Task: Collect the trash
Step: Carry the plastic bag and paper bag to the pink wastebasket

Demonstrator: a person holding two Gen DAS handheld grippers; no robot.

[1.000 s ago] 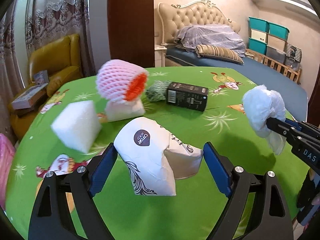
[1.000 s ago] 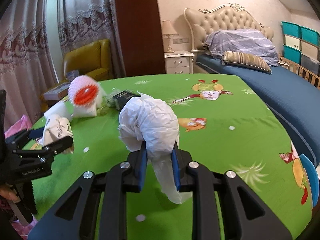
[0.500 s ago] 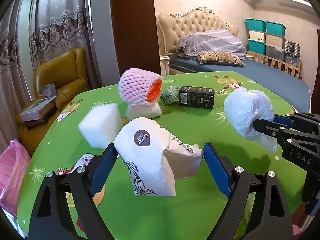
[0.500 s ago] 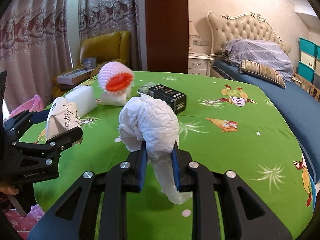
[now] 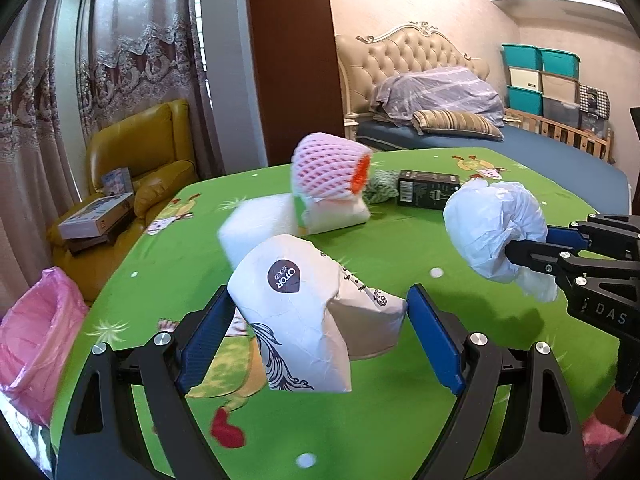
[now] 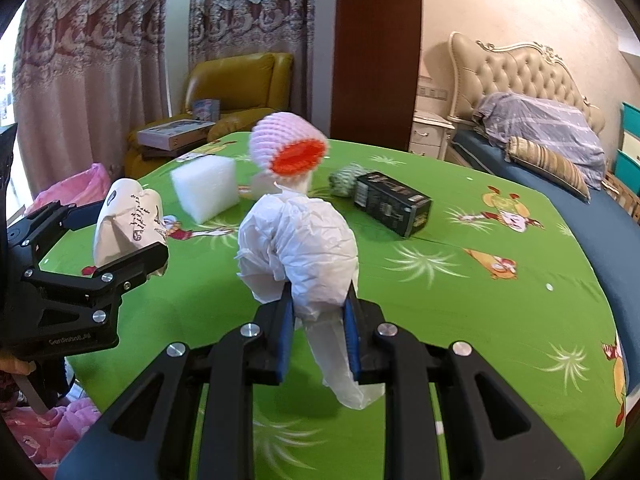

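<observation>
Left tongs (image 5: 320,332) clamp a paper bag (image 5: 304,312); right tongs (image 6: 318,336) pinch a white wad (image 6: 298,248) at three o'clock above the table (image 6: 480,320).

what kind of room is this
Most likely a bedroom at home: a bed with a tufted headboard, a yellow armchair by lace curtains, and a table under a green cartoon cloth.

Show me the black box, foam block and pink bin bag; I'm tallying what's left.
black box (image 6: 394,204): right wrist view, its top face.
foam block (image 6: 205,190): right wrist view, front face.
pink bin bag (image 5: 38,334): left wrist view, its side.
</observation>
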